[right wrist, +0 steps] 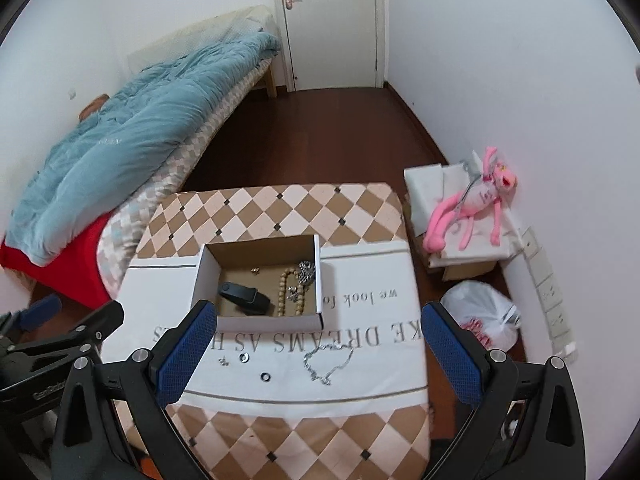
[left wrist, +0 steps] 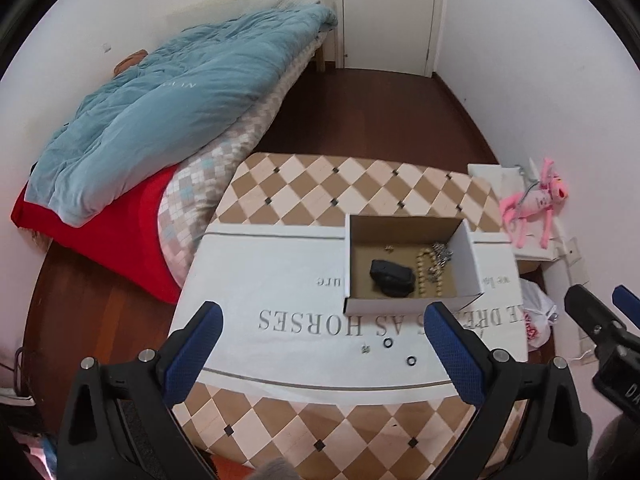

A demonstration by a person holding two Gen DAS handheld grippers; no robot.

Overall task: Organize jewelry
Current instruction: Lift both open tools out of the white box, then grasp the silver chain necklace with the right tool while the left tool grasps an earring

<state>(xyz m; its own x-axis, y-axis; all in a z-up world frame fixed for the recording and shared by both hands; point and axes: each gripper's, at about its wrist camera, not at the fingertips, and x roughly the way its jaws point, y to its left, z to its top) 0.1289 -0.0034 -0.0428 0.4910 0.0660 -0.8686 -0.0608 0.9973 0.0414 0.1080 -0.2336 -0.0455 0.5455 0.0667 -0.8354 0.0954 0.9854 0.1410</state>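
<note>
- Both tongs spread wide and empty: left tongs [left wrist: 324,344] low in the left wrist view, right tongs [right wrist: 318,342] low in the right wrist view, both hovering over the near edge of the table [right wrist: 280,432].
- The box [right wrist: 258,322] sits mid-frame on the white cloth [right wrist: 380,384]. It already holds a bead string [right wrist: 284,292], a silver cluster [right wrist: 306,270] and a black case [right wrist: 244,298].
- Left to sort, all on the cloth below the box: silver chain [right wrist: 328,362] at centre, two dark rings [right wrist: 243,357] [right wrist: 265,377] to its left, and a tiny stud [right wrist: 223,361] further left.
- Likely next: the chain, nearest your right tongs. Come straight down over a bunched part and close on several links, not a single strand.
- Lift clear of the cloth before moving, so you don't drag it.
- Rings are flat and small: pinch across the rim, slowly, or they'll skid away.
- Drop each piece in a free spot of the box, upper left.
</note>
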